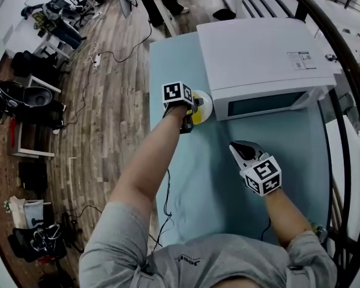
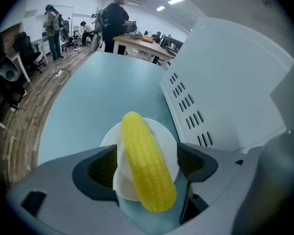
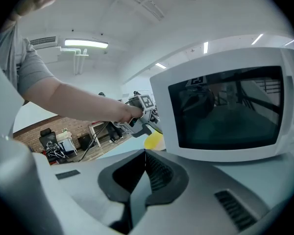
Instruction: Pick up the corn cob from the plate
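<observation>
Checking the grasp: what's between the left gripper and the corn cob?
Nothing. In the left gripper view, the corn cob lies on the plate between the left gripper's open jaws, untouched.

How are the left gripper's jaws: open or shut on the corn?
Open. The left gripper has both pads clear of the corn cob, which lies between them on the plate.
</observation>
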